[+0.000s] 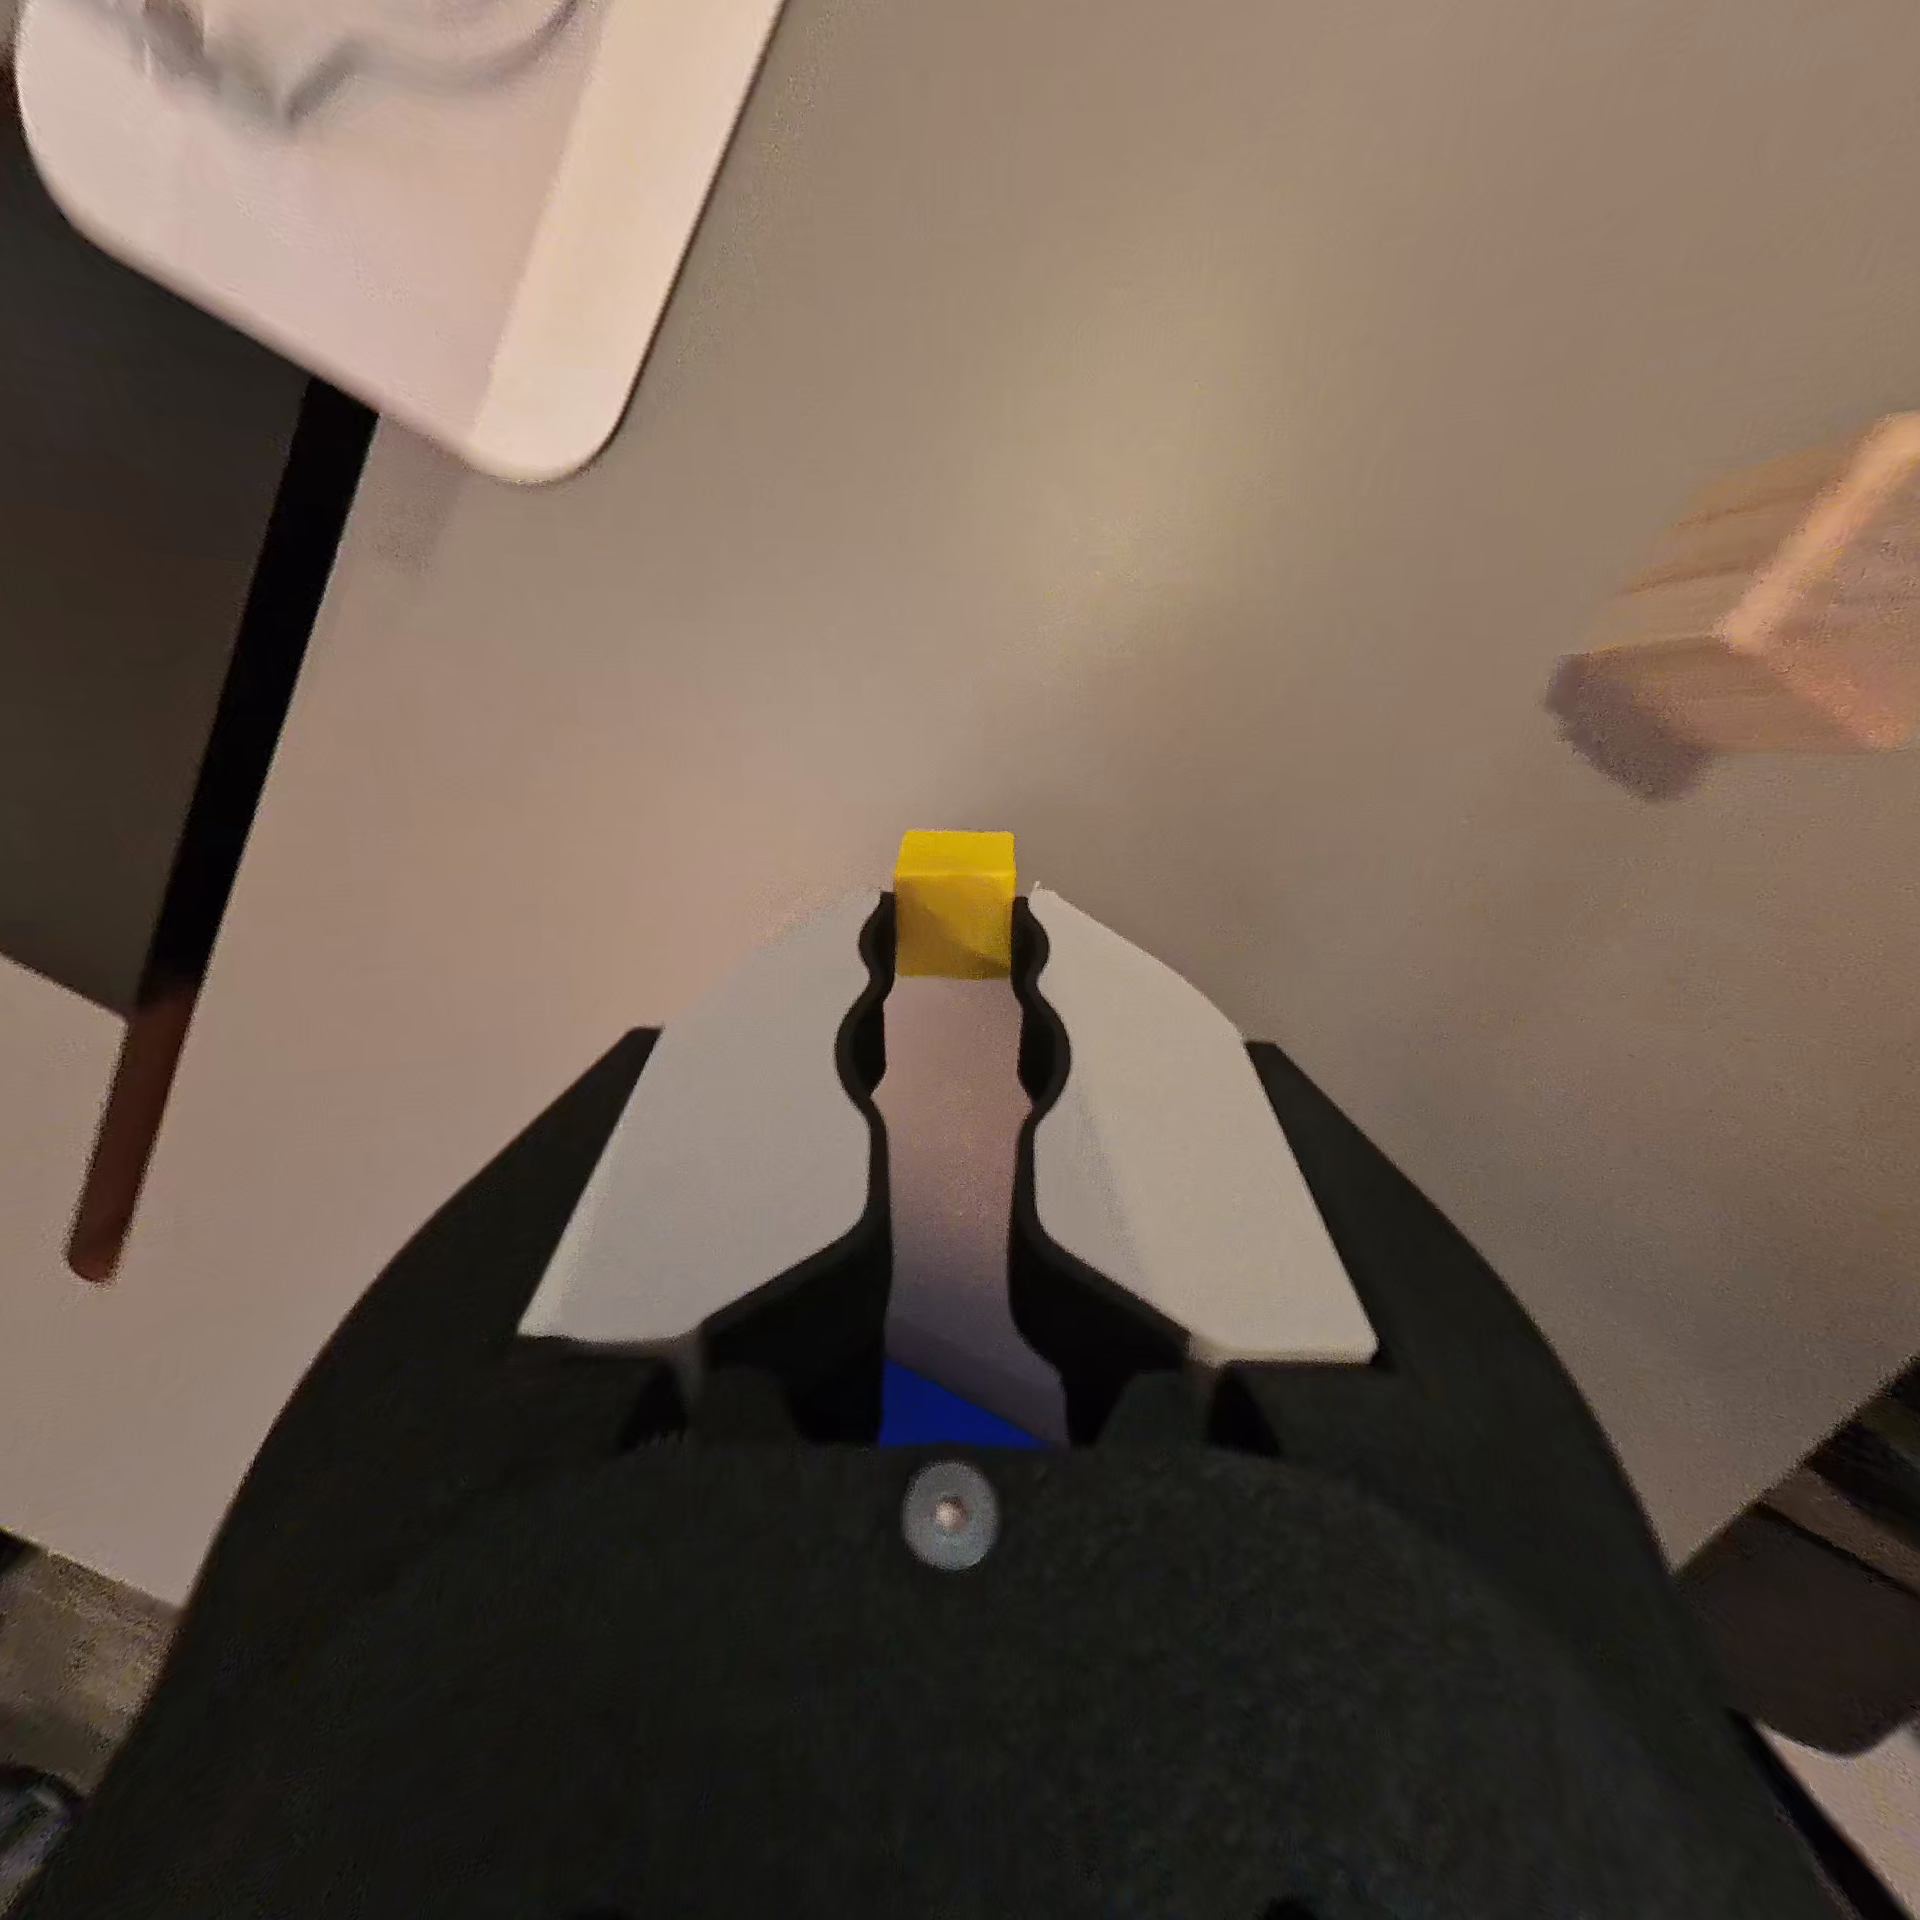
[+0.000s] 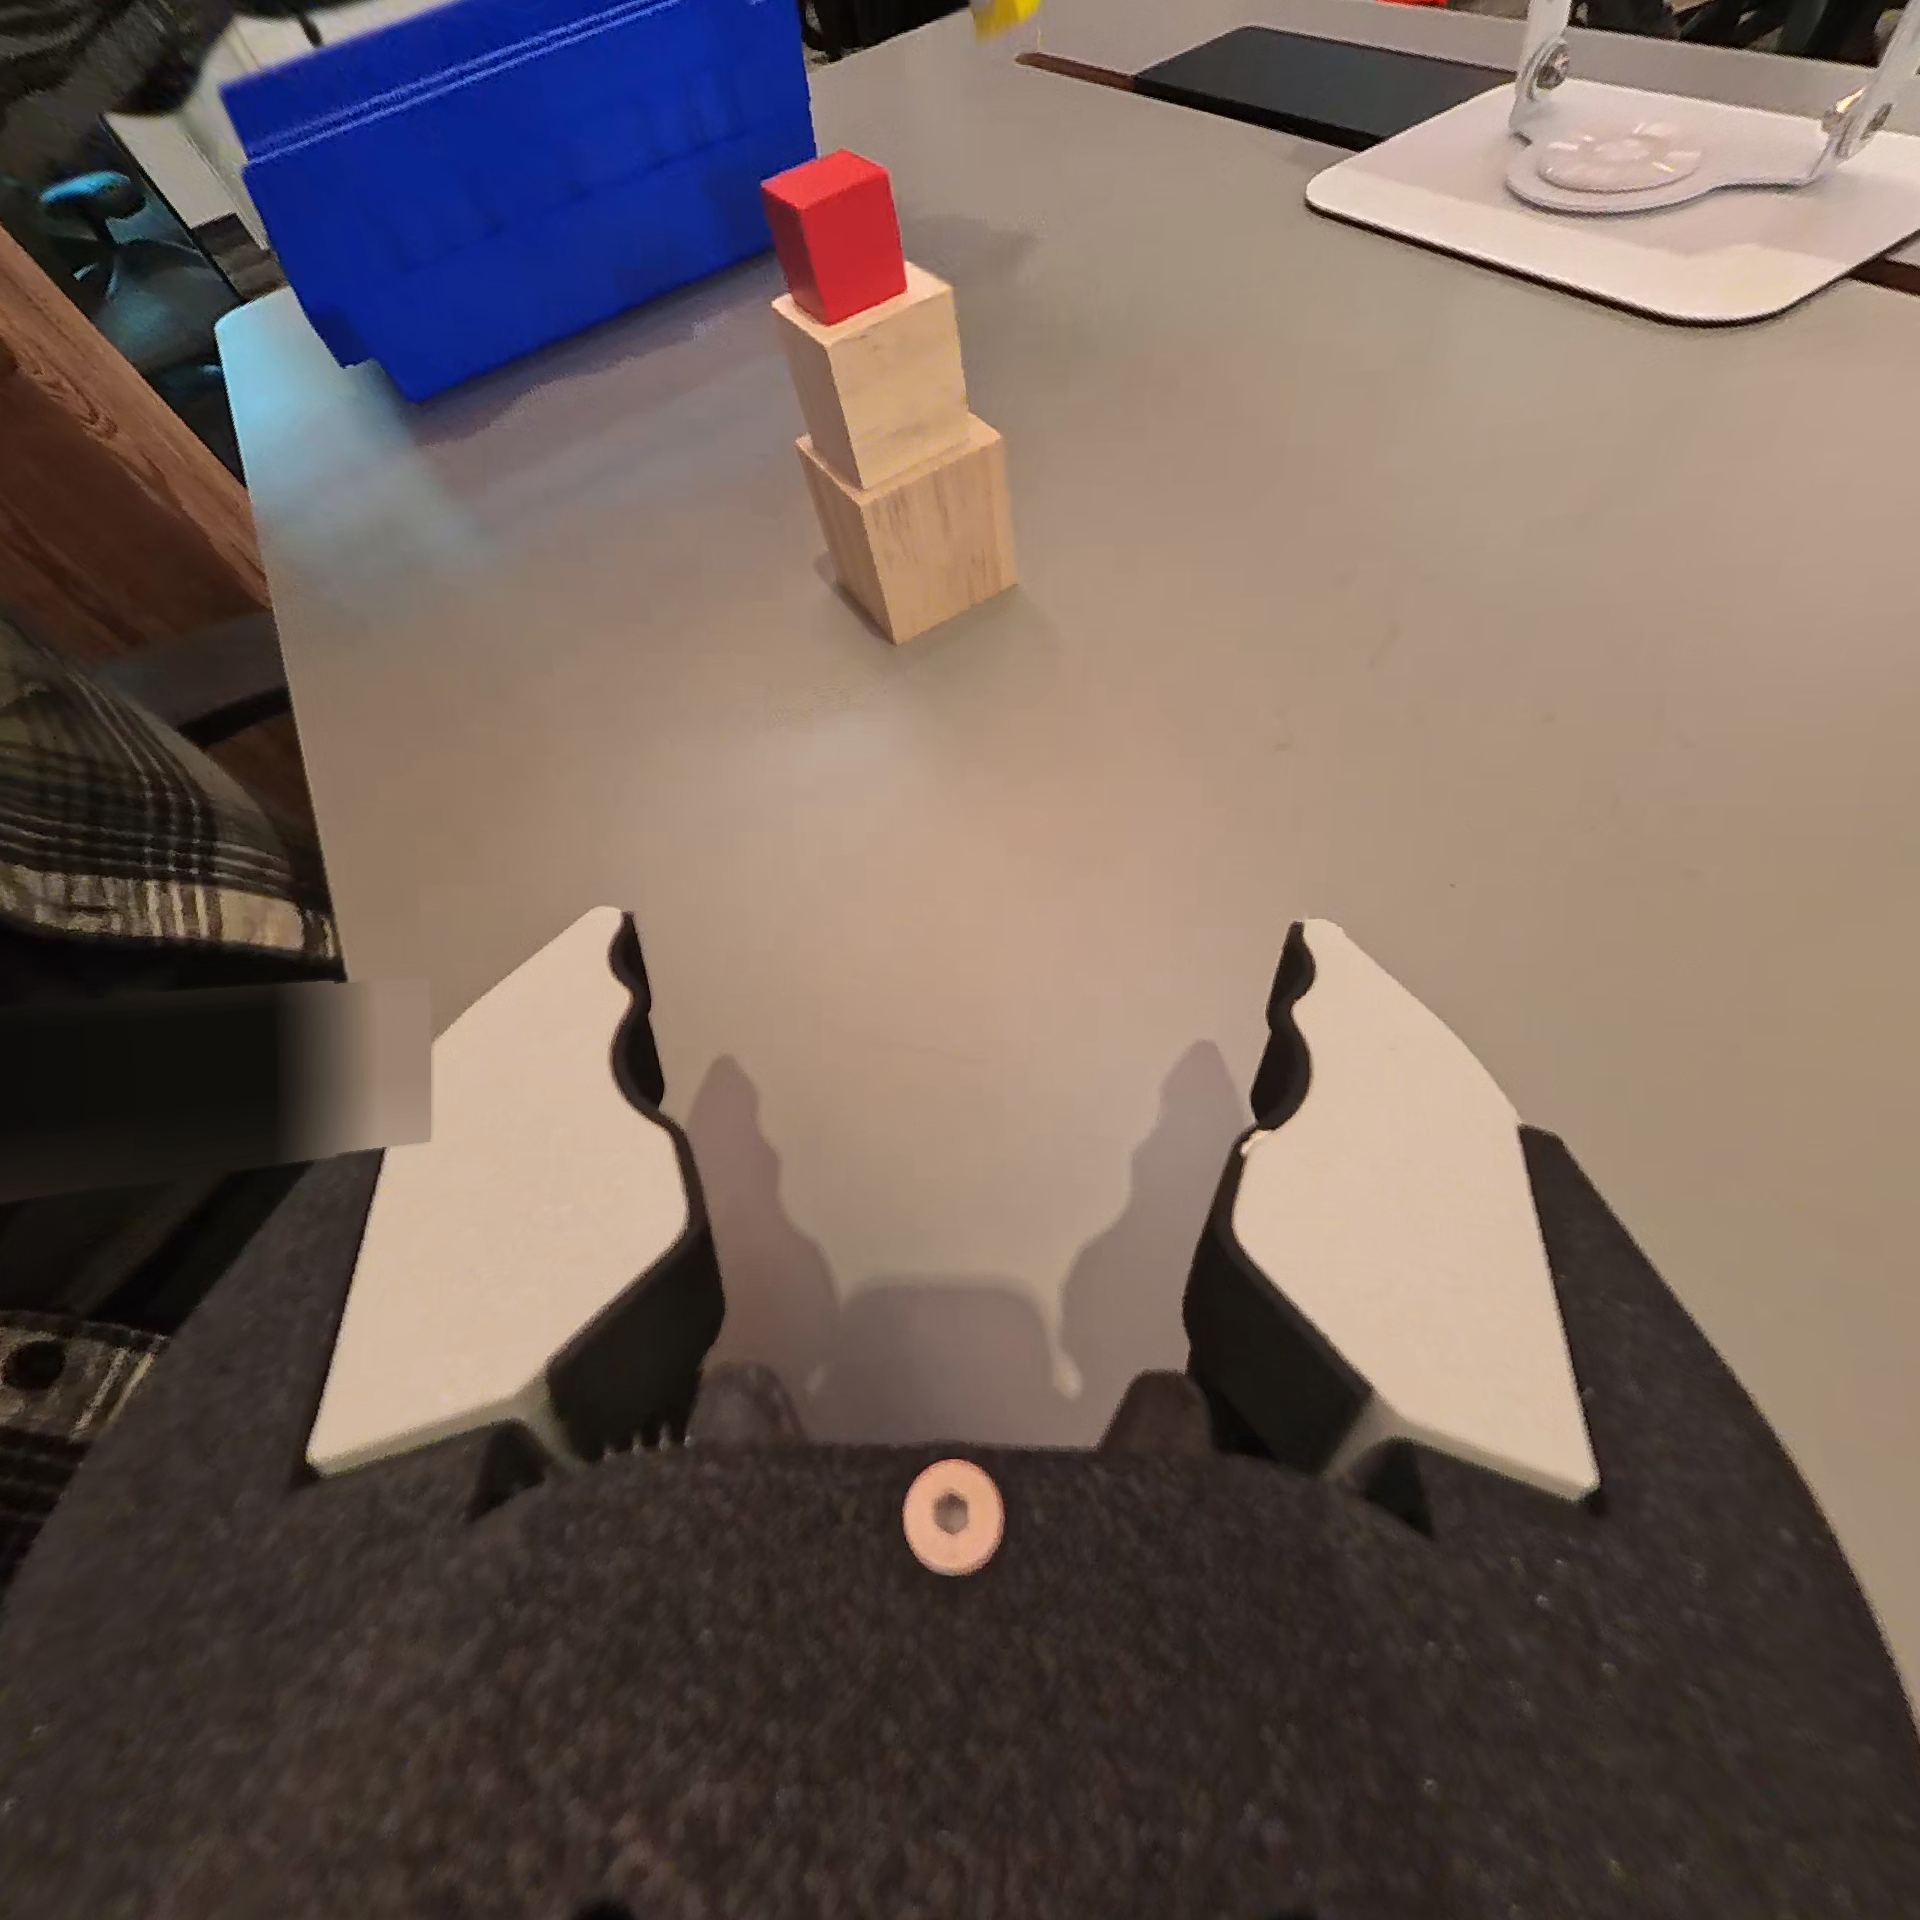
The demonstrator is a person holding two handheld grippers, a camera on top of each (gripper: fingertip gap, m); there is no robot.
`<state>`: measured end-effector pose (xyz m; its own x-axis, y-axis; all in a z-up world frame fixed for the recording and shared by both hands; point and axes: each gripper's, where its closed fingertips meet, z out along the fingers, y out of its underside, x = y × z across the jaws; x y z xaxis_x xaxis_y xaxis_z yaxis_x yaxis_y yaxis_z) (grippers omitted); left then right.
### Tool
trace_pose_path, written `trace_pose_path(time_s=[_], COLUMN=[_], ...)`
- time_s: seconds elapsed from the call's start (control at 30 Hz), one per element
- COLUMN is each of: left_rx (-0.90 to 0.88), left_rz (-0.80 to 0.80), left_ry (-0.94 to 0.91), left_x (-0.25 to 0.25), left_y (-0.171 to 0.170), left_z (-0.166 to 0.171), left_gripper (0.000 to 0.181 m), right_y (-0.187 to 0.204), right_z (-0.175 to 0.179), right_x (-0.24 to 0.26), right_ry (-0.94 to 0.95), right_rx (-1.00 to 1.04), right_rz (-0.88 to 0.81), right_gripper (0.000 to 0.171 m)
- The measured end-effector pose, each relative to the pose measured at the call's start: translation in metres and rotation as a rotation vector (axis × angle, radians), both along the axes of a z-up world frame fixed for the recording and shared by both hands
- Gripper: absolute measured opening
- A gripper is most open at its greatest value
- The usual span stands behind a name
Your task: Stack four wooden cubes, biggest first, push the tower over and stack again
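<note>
A tower of three cubes stands on the grey table in the right wrist view: a large pale wooden cube [image 2: 925, 530] at the bottom, a smaller pale cube [image 2: 878, 379] on it, and a red cube [image 2: 836, 244] on top. My left gripper [image 1: 954, 914] is shut on a small yellow cube [image 1: 954, 902] and holds it above the table. The tower shows blurred at the right edge of the left wrist view [image 1: 1766, 613]. The yellow cube also shows at the top edge of the right wrist view [image 2: 1003, 16]. My right gripper [image 2: 961, 935] is open and empty, low over the table in front of the tower.
A blue bin [image 2: 520, 187] stands behind the tower on the left. A white stand base [image 2: 1621, 218] and a black pad [image 2: 1309, 78] lie at the back right. The white base also shows in the left wrist view [image 1: 343, 208]. A person's plaid sleeve [image 2: 125, 821] is at the left.
</note>
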<state>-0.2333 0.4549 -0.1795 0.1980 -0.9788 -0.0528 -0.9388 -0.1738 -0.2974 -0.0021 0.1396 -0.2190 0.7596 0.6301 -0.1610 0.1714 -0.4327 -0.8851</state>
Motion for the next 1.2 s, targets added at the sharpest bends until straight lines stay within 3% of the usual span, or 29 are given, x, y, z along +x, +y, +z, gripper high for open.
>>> trace_pose_path(time_s=[0.03,0.2,0.43,0.7,1.2], left_rx=[0.011,0.033,0.031,-0.02,-0.051], left_rz=[-0.049,-0.247,-0.355,-0.4,-0.473], left_ry=[-0.011,0.006,0.05,0.134,0.194], left_x=[0.01,0.048,0.077,0.09,0.093], left_y=[-0.016,-0.101,-0.165,-0.187,-0.191], left_z=[0.012,0.048,0.056,0.038,0.024], left_gripper=[0.021,0.021,0.021,0.021,0.021], right_y=[-0.001,-0.004,-0.009,-0.012,-0.011], right_z=[0.0,0.004,0.005,0.012,0.009], right_x=[-0.001,-0.006,-0.012,-0.014,-0.018], right_ry=[-0.002,-0.012,-0.031,-0.023,-0.022], right_rx=[0.0,0.005,0.001,0.02,0.008], right_rz=[0.001,0.008,0.024,0.033,0.051], right_gripper=[0.112,0.112,0.112,0.111,0.111])
